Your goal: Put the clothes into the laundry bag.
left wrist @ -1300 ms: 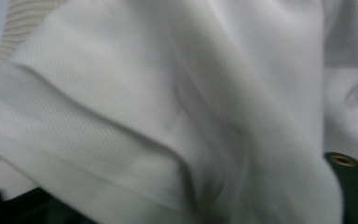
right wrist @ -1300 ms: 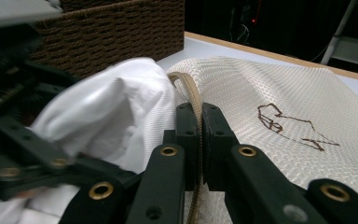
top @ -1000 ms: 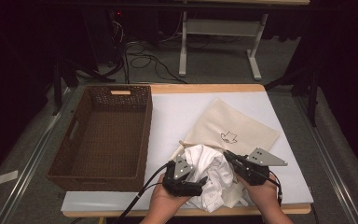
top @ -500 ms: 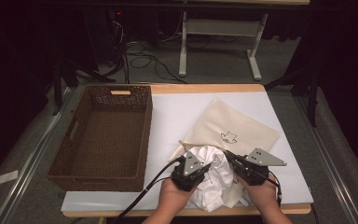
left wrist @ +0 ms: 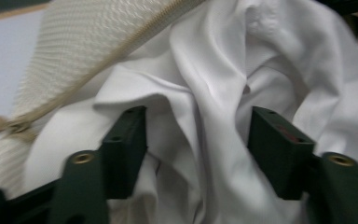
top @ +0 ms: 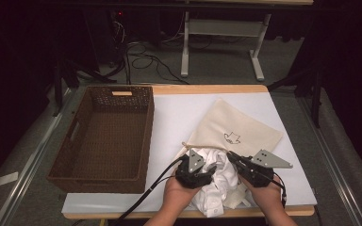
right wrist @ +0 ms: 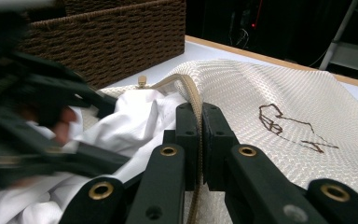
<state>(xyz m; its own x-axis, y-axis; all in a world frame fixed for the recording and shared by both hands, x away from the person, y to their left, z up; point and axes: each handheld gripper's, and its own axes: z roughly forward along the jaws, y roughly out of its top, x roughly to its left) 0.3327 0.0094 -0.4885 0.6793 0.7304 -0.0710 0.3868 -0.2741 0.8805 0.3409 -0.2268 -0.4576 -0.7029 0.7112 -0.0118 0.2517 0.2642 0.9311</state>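
The right gripper (right wrist: 200, 140) is clamped tight on the zip edge of the mesh bag (right wrist: 270, 93), holding its mouth up. The left gripper (left wrist: 198, 140) has just been opening; its jaws stand apart with folds of the white shirt (left wrist: 223, 84) between them, not pinched. In the high view the shirt (top: 214, 188) bunches at the lower centre, between both tools, mostly outside the bag (top: 245, 129). I'd judge the stuffing barely begun. The wicker basket (top: 106, 136) sits at the left.

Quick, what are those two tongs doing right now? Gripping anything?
Left tongs: open, just been opening, white shirt lying between the jaws.
Right tongs: closed on the zip edge of the mesh bag.
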